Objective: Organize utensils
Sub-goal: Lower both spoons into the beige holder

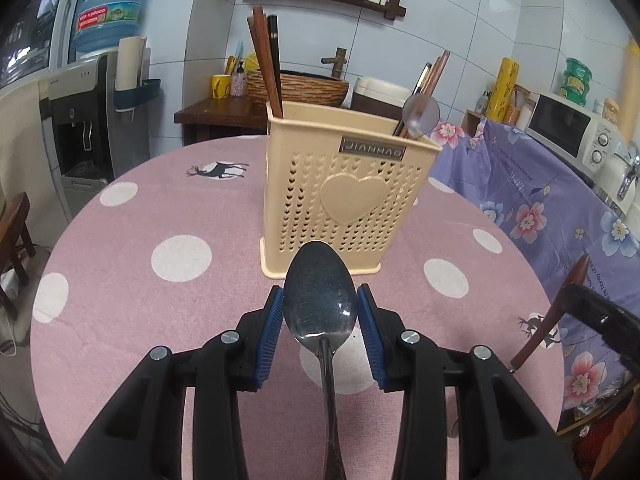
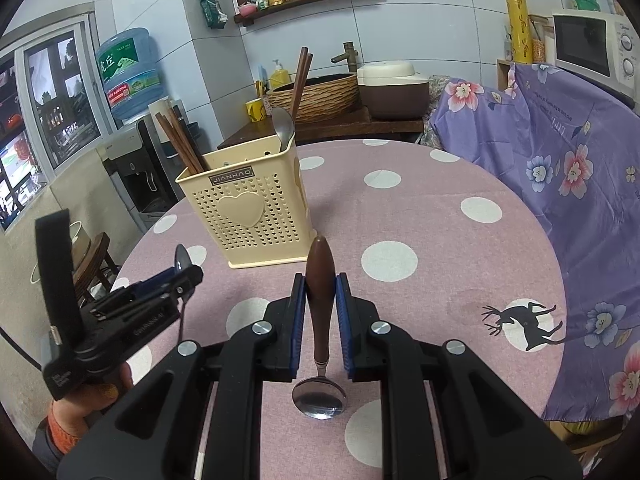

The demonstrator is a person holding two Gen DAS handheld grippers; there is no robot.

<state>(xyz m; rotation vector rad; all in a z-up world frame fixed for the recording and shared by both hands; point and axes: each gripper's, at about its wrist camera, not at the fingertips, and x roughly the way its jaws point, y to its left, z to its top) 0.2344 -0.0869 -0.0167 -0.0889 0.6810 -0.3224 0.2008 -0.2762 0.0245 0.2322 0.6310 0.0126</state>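
Observation:
A beige perforated utensil holder [image 1: 344,192] [image 2: 244,208] stands on the pink dotted tablecloth [image 1: 160,320], with brown chopsticks [image 1: 266,68] and a metal spoon [image 1: 420,114] upright in it. My left gripper [image 1: 320,292] is shut on the bowl of an all-metal spoon [image 1: 320,304], held above the table just before the holder; its handle runs back toward the camera. My right gripper [image 2: 320,280] is shut on the wooden handle of a second spoon [image 2: 320,276], whose metal bowl [image 2: 319,398] is nearest the camera. The left gripper [image 2: 190,274] shows beside it, left of the holder.
A cloth-draped counter in purple floral fabric [image 2: 560,168] borders the table's right side, with a microwave [image 1: 568,128] on it. A water dispenser [image 1: 80,128] and a wooden chair [image 1: 16,232] stand to the left. A woven basin [image 2: 316,94] and rice cooker [image 2: 394,88] sit behind.

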